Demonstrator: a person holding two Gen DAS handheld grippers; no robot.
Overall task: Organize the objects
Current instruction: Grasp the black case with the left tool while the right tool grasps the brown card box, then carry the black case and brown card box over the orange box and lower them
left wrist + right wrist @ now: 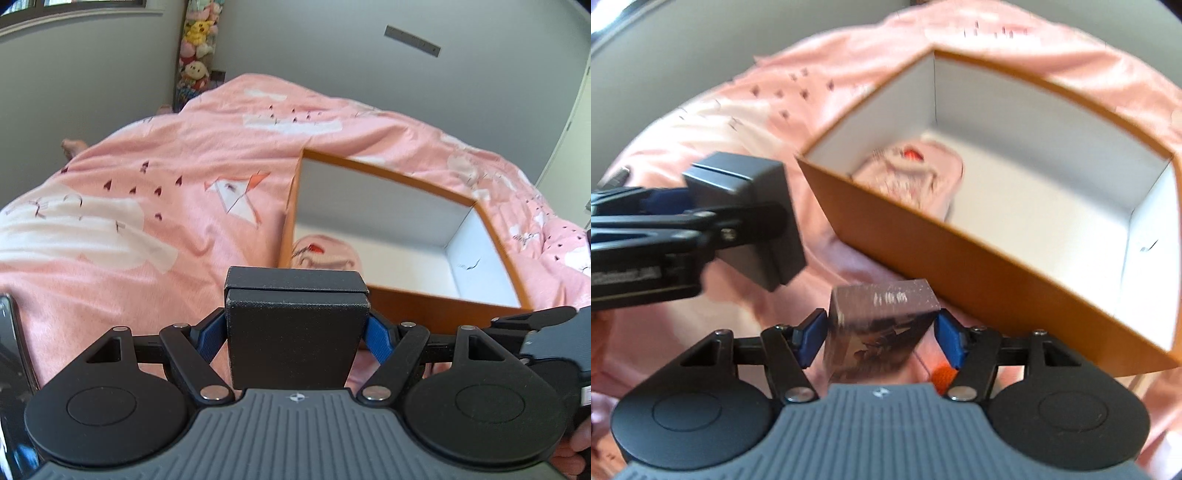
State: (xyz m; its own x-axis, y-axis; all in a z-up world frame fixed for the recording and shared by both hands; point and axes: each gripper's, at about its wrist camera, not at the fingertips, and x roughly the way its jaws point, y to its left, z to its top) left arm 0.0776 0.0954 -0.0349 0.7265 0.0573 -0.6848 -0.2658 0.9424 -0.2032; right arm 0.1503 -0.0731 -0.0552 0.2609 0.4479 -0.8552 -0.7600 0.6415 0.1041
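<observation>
orange box (436, 306), pink quilt (147, 229)

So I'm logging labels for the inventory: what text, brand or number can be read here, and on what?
Nothing can be read for certain.
Brownish box in the right tool: pale print on its top, too blurred to read.
Left tool: white lettering on its side, too blurred to read.
Black box and orange box: no text visible.
Pink bedding: printed pictures only.

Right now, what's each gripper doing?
Left gripper: closed on a black box.
Right gripper: closed on a brownish printed box.
</observation>
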